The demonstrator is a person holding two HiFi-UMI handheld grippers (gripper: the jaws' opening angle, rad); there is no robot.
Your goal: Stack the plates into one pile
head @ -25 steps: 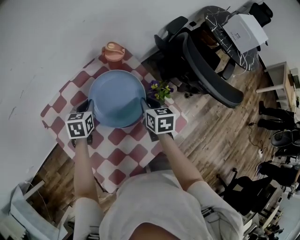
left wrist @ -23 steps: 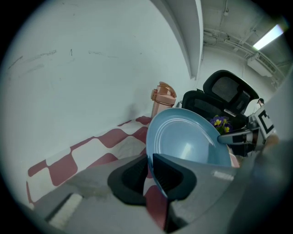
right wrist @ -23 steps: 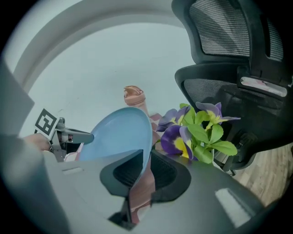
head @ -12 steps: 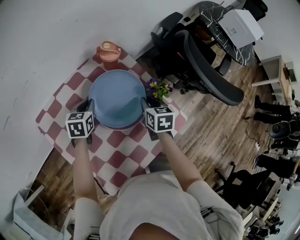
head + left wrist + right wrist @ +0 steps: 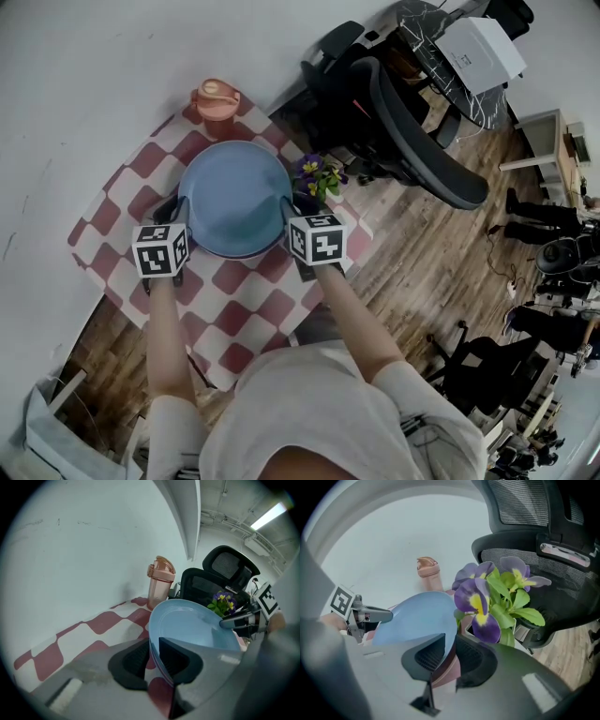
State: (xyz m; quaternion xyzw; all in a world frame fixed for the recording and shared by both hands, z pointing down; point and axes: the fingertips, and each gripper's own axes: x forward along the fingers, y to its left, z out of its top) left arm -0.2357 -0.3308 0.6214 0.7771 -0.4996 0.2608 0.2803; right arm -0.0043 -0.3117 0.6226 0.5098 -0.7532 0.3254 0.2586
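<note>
Jaws of your left gripper (image 5: 151,660) and right gripper (image 5: 449,656) have just been opening. Each stands slack around a rim of the round blue plate (image 5: 234,202), which lies face-up on the red-and-white checked cloth (image 5: 246,302). Being round, it has no long axis. Pull back crooked and a pad may drag it toward the potted pansy (image 5: 320,178).

**Legible text, brands, numbers:** none can be read in any view.

**Coded signs:**
- Left marker cube (image 5: 160,250): black-and-white square block patterns on the faces that show. They are machine markers, with no letters or digits.
- Right marker cube (image 5: 318,238): the same kind of marker, with a different pattern on each face. One face also shows at the right edge of the left gripper view.

**Unreadable marks:**
- White box (image 5: 485,49) on the dark table (image 5: 424,36): a small dark mark on its top, too small to read.
</note>
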